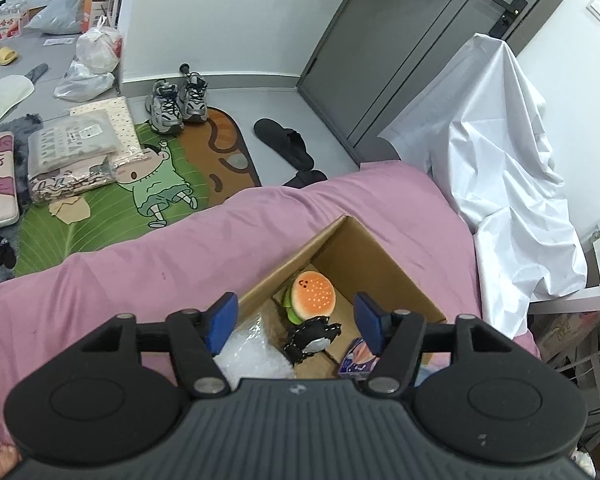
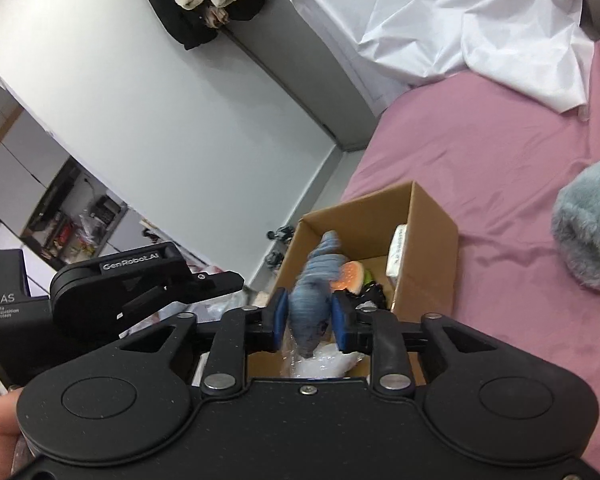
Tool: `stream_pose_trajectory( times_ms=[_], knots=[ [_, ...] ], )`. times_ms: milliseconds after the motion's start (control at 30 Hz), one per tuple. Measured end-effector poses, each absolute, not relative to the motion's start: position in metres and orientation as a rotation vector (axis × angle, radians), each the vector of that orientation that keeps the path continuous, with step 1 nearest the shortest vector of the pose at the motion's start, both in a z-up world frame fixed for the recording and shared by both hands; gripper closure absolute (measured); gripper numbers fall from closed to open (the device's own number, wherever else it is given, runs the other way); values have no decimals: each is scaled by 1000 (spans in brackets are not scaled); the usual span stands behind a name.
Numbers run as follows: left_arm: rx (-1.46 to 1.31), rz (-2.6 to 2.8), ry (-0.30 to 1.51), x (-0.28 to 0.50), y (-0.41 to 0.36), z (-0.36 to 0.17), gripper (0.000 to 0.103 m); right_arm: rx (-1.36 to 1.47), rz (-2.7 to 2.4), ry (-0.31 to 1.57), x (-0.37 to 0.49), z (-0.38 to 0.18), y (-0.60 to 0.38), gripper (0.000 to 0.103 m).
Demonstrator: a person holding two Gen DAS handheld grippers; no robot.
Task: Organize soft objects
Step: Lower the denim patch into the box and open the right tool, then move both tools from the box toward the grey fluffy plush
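Observation:
A cardboard box (image 1: 364,252) sits on the pink bed; it also shows in the right wrist view (image 2: 428,236). Inside lie a burger plush (image 1: 312,294), a black-and-white plush (image 1: 312,338), a clear plastic bag (image 1: 252,354) and a purple item (image 1: 356,358). My left gripper (image 1: 294,322) is open and empty just above the box. My right gripper (image 2: 310,318) is shut on a blue-grey plush (image 2: 314,292) and holds it over the box, above the burger plush (image 2: 352,276). A fluffy grey-blue plush (image 2: 588,236) lies on the bed to the right.
A white sheet (image 1: 500,168) drapes over furniture beside the bed. The floor holds a cartoon mat (image 1: 140,192), sneakers (image 1: 178,102), black slippers (image 1: 284,142), packaged fabric (image 1: 72,152) and plastic bags (image 1: 96,52). The left gripper's body (image 2: 132,284) sits left of the box.

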State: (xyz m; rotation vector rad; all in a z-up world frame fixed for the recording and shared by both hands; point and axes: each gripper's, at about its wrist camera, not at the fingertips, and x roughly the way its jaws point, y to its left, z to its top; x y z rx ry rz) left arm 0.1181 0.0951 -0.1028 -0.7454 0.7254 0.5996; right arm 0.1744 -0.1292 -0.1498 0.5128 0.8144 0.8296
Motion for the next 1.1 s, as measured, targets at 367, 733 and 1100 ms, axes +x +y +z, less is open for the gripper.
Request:
stream_pose_trajectory(
  times_ms=[367,733,1100],
  knots=[
    [-715,660,692,96,84,-82,15,520,793,805,163,-133,-154,52],
    [-681,632,732,81,67,-78,7,432,803,802,149,-120,-166,27],
    [-630,594,717,70,46,-67,0,382,781,758,139,-110,-187,19]
  ],
)
